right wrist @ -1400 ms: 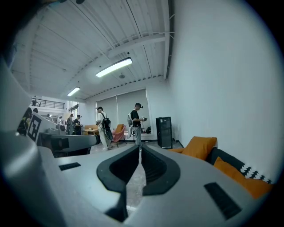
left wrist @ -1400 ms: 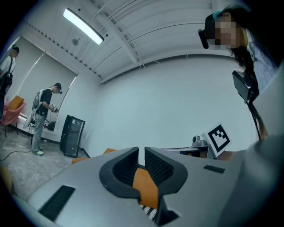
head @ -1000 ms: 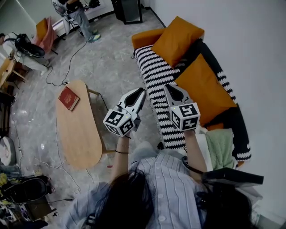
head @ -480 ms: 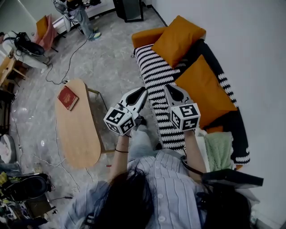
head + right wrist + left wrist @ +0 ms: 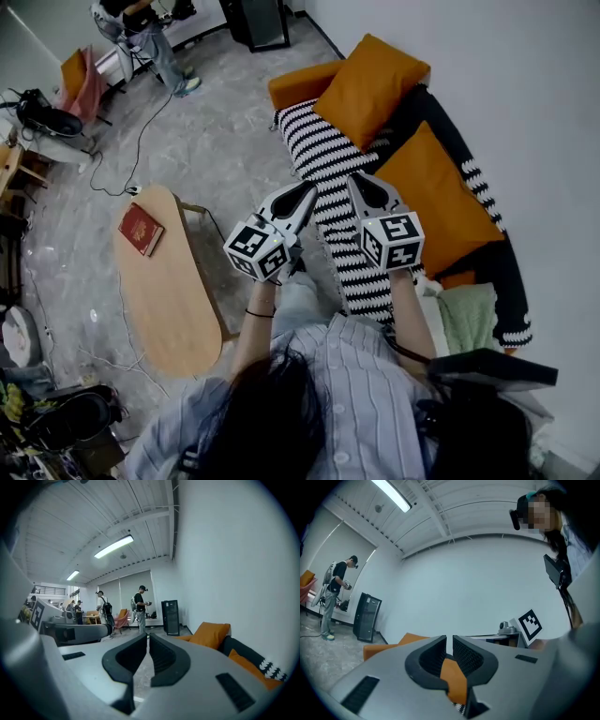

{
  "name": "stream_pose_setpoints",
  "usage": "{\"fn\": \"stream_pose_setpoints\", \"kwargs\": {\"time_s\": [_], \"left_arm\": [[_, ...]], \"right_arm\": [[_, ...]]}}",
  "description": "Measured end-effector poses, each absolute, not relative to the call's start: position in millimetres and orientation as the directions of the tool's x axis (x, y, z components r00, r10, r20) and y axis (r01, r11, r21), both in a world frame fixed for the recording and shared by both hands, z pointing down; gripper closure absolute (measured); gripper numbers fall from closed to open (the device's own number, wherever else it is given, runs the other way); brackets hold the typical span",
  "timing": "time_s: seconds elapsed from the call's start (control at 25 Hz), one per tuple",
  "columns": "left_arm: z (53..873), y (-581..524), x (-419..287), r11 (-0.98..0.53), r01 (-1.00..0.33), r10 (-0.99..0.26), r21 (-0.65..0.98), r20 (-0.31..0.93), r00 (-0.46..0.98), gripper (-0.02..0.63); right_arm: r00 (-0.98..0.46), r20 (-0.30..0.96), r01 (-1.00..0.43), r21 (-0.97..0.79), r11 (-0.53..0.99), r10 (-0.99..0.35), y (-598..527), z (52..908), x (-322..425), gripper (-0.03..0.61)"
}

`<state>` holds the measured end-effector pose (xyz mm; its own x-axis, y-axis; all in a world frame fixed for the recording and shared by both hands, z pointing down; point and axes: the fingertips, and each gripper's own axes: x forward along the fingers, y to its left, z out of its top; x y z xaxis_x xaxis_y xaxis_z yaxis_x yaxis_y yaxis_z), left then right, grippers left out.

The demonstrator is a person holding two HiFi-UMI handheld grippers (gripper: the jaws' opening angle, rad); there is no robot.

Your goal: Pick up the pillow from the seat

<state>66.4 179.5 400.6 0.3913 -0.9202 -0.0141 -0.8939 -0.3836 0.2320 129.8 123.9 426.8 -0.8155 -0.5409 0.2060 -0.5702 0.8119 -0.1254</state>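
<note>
Two orange pillows lie on a sofa draped with a black-and-white striped throw (image 5: pixel 328 164): the far pillow (image 5: pixel 370 86) at the sofa's end, the near pillow (image 5: pixel 441 202) against the backrest. My left gripper (image 5: pixel 307 190) hovers over the seat's front edge, shut and empty. My right gripper (image 5: pixel 360 179) hangs over the striped seat just left of the near pillow, also shut and empty. In the left gripper view the jaws (image 5: pixel 449 641) stand closed with orange fabric (image 5: pixel 455 681) showing behind them. The right gripper view has its closed jaws (image 5: pixel 148 637) aimed along the sofa, the far pillow (image 5: pixel 212 634) to their right.
An oval wooden coffee table (image 5: pixel 169 300) with a red book (image 5: pixel 141 229) stands left of the sofa. A green cloth (image 5: pixel 467 314) lies on the sofa's near end. A black speaker (image 5: pixel 255 21) and a standing person (image 5: pixel 141 33) are at the far side; cables cross the floor.
Both grippers have moved a little forward along the sofa, side by side. Their jaws stay closed and nothing has been taken hold of.
</note>
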Motion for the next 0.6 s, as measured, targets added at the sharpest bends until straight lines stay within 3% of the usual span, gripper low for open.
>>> {"fn": "stream_pose_setpoints", "kwargs": {"time_s": [0.6], "left_arm": [[389.6, 78.2, -66.8, -0.474, -0.856, -0.876, 0.208, -0.012, 0.483, 0.581]], "right_arm": [[-0.742, 0.201, -0.669, -0.156, 0.727, -0.64, 27.7, 420.9, 16.8, 0.549]]}}
